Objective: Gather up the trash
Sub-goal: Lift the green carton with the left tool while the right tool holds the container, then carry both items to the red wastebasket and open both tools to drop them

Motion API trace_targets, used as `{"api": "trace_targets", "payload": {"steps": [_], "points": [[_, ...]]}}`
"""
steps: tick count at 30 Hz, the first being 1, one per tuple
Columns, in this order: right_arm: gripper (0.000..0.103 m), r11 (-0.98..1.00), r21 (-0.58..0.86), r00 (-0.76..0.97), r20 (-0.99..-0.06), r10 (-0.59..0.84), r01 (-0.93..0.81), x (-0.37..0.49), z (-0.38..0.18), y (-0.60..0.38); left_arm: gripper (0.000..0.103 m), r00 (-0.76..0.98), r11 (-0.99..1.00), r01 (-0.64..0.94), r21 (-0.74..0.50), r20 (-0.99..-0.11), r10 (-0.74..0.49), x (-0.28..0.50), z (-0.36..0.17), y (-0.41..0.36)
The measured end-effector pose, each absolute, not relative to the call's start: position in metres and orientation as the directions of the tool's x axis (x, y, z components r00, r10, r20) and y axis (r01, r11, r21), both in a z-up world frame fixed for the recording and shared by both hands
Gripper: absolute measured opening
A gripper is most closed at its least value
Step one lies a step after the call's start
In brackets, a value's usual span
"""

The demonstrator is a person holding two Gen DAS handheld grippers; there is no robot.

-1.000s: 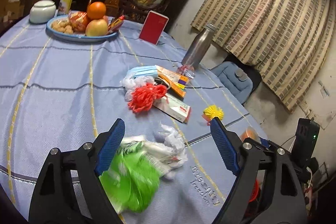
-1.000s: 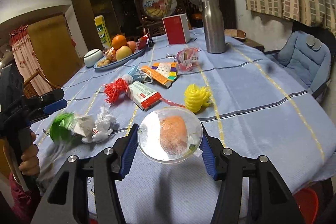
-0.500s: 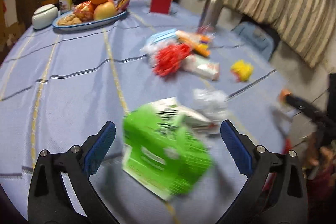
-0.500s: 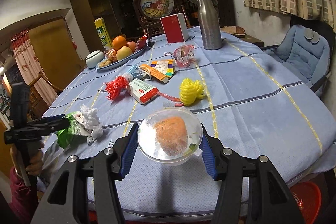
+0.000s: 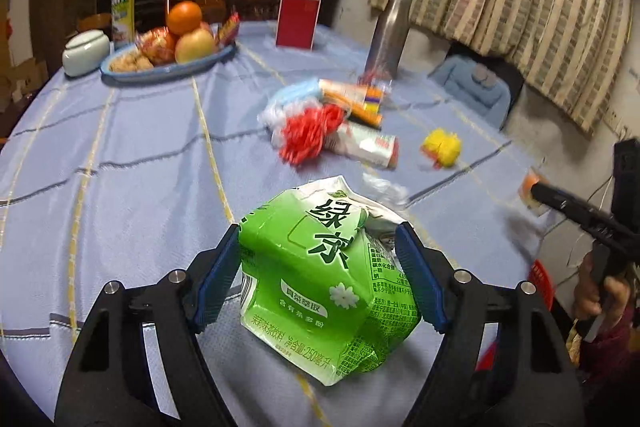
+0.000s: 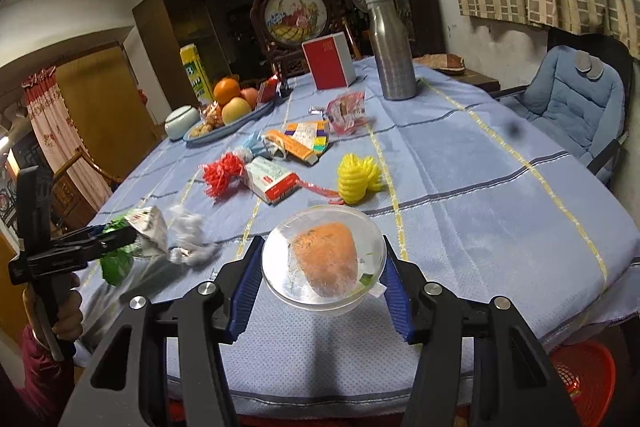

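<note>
A crumpled green drink carton (image 5: 320, 279) sits between the blue pads of my left gripper (image 5: 320, 231). The jaws are closing and both pads press its sides. In the right wrist view the left gripper (image 6: 120, 237) carries the carton (image 6: 116, 263) just over the table's left edge, with a white tissue wad (image 6: 188, 231) beside it. My right gripper (image 6: 322, 243) is shut on a clear plastic cup (image 6: 324, 259) with an orange lump inside, held above the near table edge. The left wrist view shows the right gripper (image 5: 536, 189) at the far right.
On the blue tablecloth (image 5: 140, 167) lie a red net (image 5: 308, 135), a small carton box (image 5: 368, 147), a yellow net (image 5: 442, 147) and wrappers. Behind them stand a fruit plate (image 5: 168, 71), a steel bottle (image 5: 388, 35) and a red box (image 5: 298, 21). A red basket (image 6: 580, 375) sits on the floor.
My left gripper's jaws widened, then closed onto the green carton, which now sits upright between them, apart from the tissue. The right gripper keeps its hold on the cup.
</note>
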State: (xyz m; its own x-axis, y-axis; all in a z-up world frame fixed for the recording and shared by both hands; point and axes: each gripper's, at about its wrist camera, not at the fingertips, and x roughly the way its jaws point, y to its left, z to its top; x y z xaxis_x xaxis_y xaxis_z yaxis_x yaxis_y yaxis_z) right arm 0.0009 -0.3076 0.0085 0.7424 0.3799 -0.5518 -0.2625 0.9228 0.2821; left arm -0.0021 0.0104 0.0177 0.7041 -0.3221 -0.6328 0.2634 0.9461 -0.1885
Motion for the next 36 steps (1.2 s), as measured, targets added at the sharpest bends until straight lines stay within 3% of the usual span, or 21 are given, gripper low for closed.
{"api": "trace_targets", "payload": {"steps": [10,22,28,33,36], "points": [[0.055,0.936,0.272,0.795,-0.505,0.336,-0.223,-0.031,0.028,-0.339,0.075,0.743,0.921,0.347,-0.176,-0.548,-0.384,-0.022,0.061,-0.026],[0.055,0.964,0.265,0.853,-0.497,0.161,-0.028,-0.087,0.025,-0.43,0.075,0.632,0.815,0.539,-0.214,-0.537,-0.559,-0.023,0.063,-0.131],[0.055,0.954,0.268,0.817,-0.575,0.044,0.137,-0.102,-0.008,-0.489,0.075,0.51,0.72,0.649,-0.246,-0.561,-0.652,-0.017,0.048,-0.198],[0.056,0.93,0.233,0.712,-0.701,-0.041,0.283,-0.1,-0.058,-0.532,0.075,0.412,0.649,0.718,-0.25,-0.598,-0.687,-0.012,0.036,-0.253],[0.069,0.903,0.21,0.647,-0.757,-0.093,0.375,-0.099,-0.084,-0.554,0.075,0.367,0.614,0.751,-0.245,-0.618,-0.695,-0.013,0.03,-0.281]]}}
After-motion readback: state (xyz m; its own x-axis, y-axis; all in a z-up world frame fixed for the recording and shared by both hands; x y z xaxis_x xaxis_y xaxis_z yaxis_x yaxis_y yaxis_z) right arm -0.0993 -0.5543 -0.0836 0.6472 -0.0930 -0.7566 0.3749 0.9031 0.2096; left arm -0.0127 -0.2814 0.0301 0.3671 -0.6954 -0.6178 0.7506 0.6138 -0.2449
